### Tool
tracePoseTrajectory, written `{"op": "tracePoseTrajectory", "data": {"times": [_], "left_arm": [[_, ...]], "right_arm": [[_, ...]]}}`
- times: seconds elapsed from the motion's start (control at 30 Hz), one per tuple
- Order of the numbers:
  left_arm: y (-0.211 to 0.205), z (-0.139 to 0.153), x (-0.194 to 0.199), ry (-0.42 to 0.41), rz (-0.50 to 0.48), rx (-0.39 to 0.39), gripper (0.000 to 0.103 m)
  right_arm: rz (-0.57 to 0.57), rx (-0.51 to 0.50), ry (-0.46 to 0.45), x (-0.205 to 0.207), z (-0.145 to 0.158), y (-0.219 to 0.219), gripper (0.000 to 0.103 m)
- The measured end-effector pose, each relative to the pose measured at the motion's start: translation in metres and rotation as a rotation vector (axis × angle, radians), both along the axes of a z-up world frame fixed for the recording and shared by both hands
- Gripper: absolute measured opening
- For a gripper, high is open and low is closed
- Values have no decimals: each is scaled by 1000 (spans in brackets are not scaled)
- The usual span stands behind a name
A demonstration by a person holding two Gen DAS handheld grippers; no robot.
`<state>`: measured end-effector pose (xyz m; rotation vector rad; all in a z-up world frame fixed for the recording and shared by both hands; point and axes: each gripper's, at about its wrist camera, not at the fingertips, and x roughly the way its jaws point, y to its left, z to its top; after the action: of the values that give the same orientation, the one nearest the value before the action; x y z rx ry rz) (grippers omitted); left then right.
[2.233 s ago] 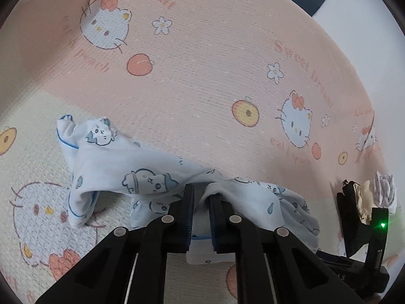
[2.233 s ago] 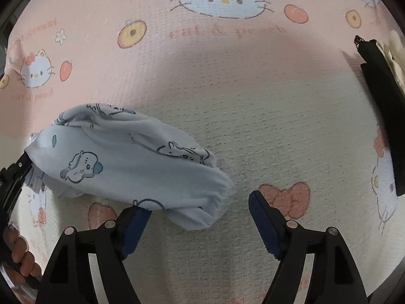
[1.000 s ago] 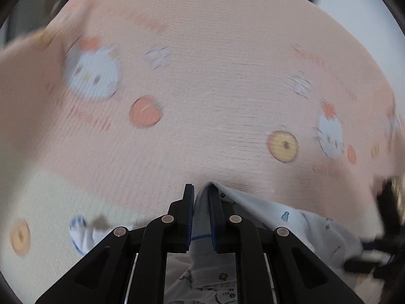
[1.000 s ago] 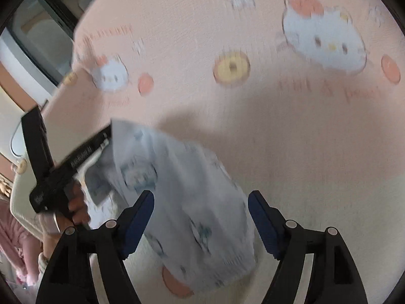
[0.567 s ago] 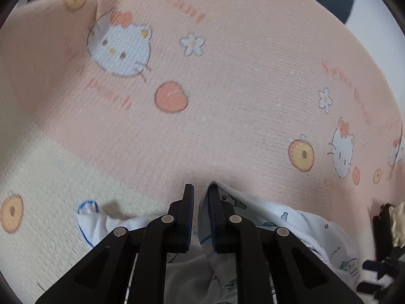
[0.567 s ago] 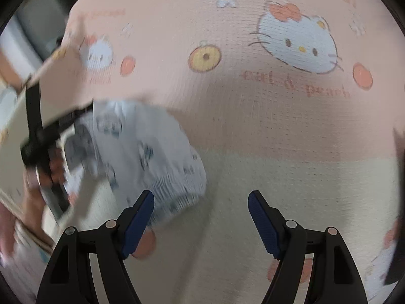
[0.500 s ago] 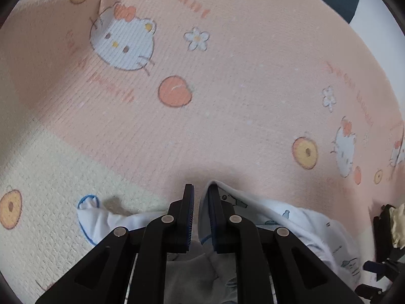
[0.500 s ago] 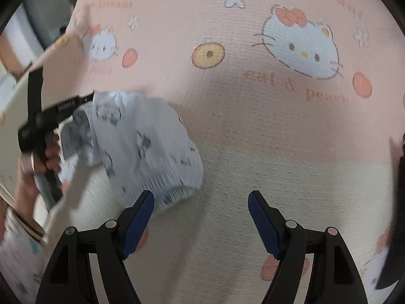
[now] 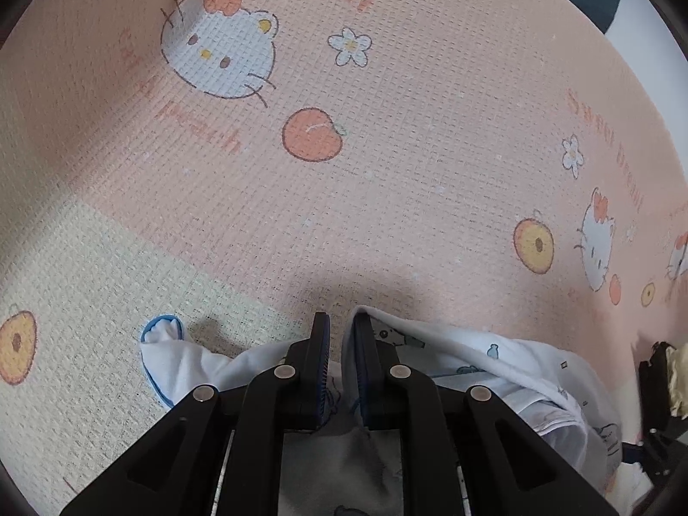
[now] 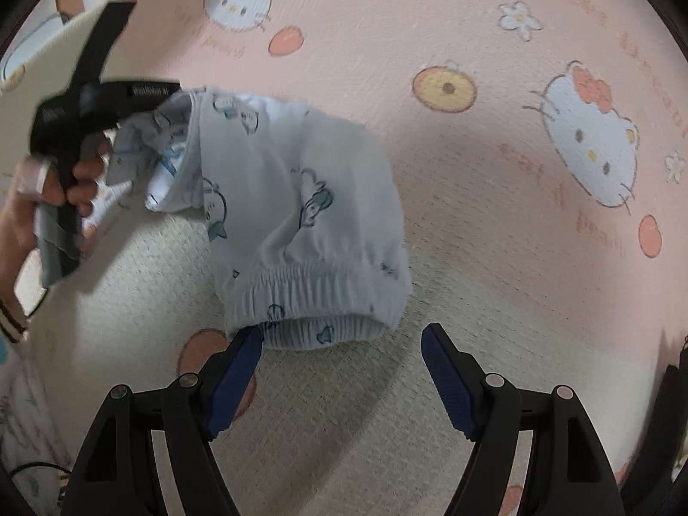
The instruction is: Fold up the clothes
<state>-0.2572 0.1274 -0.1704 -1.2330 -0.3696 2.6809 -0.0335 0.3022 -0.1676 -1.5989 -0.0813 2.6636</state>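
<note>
You have one garment in play, a pale blue child's piece printed with small cartoon animals, and two grippers. It lies on a single waffle-textured blanket, pink above and cream below, printed with cat faces, peaches and flowers. Your left gripper has its two fingers pressed nearly together, pinching a fold of the garment at its upper edge; cloth spills out on both sides of it, and one blue-trimmed cuff lies on the cream part to the left. Your right gripper is spread wide and holds nothing; its left blue pad sits just at the garment's elastic hem. In the right wrist view your left hand grips the other tool's handle.

Compared with half a second ago, the elastic hem now lies much closer to your right gripper, almost between its fingers. The left gripper's pinch is unchanged.
</note>
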Motion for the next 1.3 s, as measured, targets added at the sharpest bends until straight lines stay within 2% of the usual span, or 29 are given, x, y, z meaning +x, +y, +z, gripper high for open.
{"op": "tracePoseTrajectory", "data": {"times": [0.07,0.13,0.2,0.27,0.33,0.47,0.6,0.73,0.8,0.9,1.13,1.3], "left_arm": [[-4,1,-2,-22,6,38,11],[-10,2,-3,-53,8,92,17],[-18,2,-3,-80,9,151,29],[-29,4,1,-65,25,224,62],[-41,9,6,-32,58,290,72],[-58,10,10,-34,70,410,72],[-54,8,9,-68,32,401,72],[-45,8,8,-86,-17,410,72],[-40,10,11,-84,-38,370,72],[-34,11,14,-90,-75,306,72],[-36,16,15,-86,-93,329,72],[-27,20,17,-88,-142,315,72]], "right_arm": [[0,23,11,-6,-3,-2,76],[-15,-37,50,-12,-3,2,76],[-48,-99,96,-15,0,9,64],[-76,-111,117,-16,1,14,59],[-104,-124,139,-18,2,19,51],[-161,-148,182,-22,4,28,36],[-193,-202,182,-31,0,29,28],[-244,-259,171,-40,-2,27,25],[-270,-288,166,-44,-3,26,25],[-291,-271,173,-49,-3,24,25],[-344,-274,233,-55,0,32,25],[-386,-243,225,-64,-5,37,25]]}}
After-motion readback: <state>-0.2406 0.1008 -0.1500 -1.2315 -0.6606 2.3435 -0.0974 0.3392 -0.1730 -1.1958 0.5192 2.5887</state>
